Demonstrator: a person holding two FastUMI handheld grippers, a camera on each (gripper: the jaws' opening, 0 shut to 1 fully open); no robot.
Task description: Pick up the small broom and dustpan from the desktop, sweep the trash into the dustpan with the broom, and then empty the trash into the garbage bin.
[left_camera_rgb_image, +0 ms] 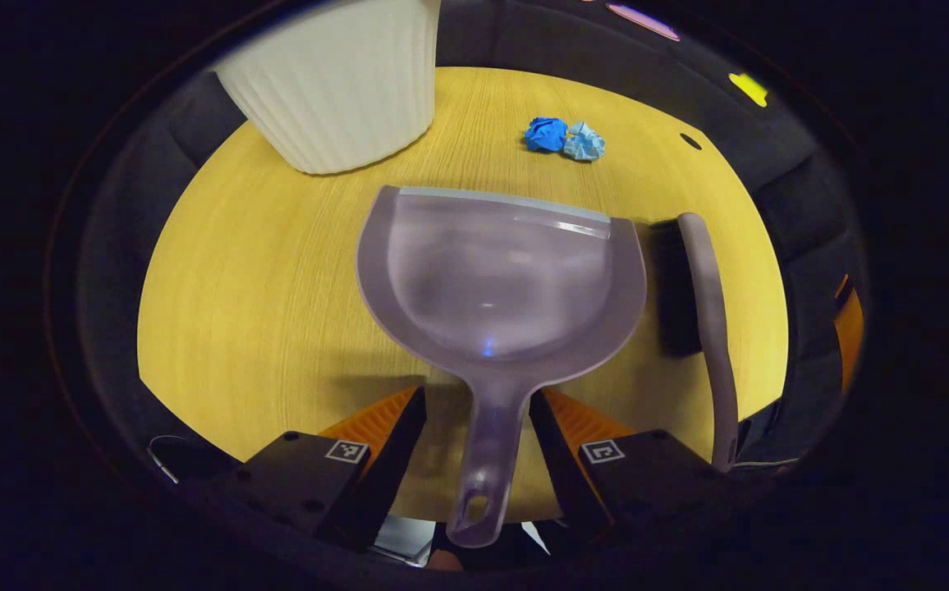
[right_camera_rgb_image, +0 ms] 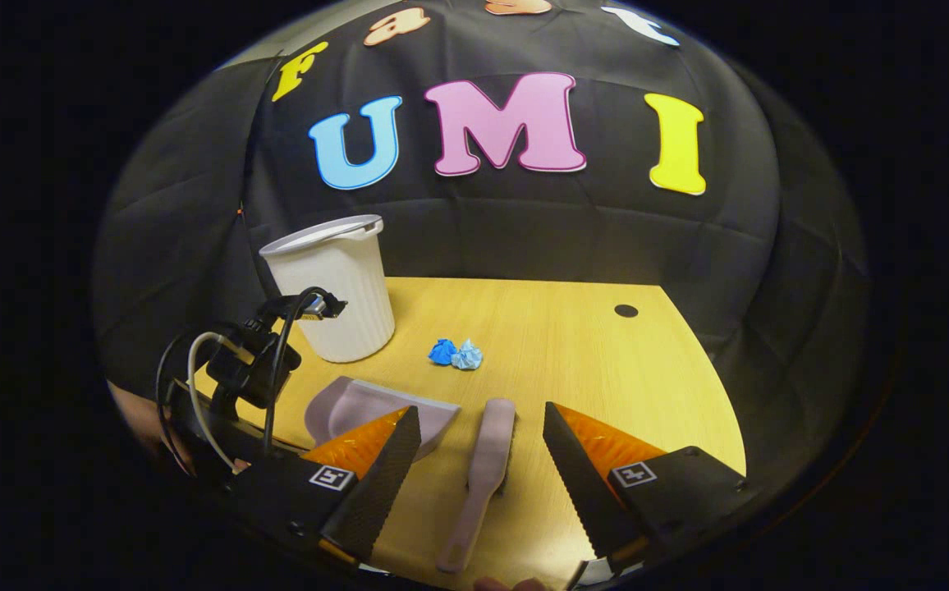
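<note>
Translucent mauve plastic dustpan (left_camera_rgb_image: 501,275) flat on yellow wood worktop (left_camera_rgb_image: 261,287), handle betw. wide-open left claw (left_camera_rgb_image: 479,427); mauve broom (right_camera_rgb_image: 483,468) alongside, betw. wide-open right claw (right_camera_rgb_image: 483,484). Crumpled blue paper trash (left_camera_rgb_image: 563,138) beyond pan lip; bare worktop around.

The garbage bin's (left_camera_rgb_image: 335,82) top is cut off in the left gripper view; the broom's (right_camera_rgb_image: 483,468) bristles are mostly hidden.

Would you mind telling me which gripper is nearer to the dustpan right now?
Left. The left gripper is open with its fingers on either side of the dustpan handle, not yet touching it. The right gripper is open around the broom, beside the dustpan.
</note>
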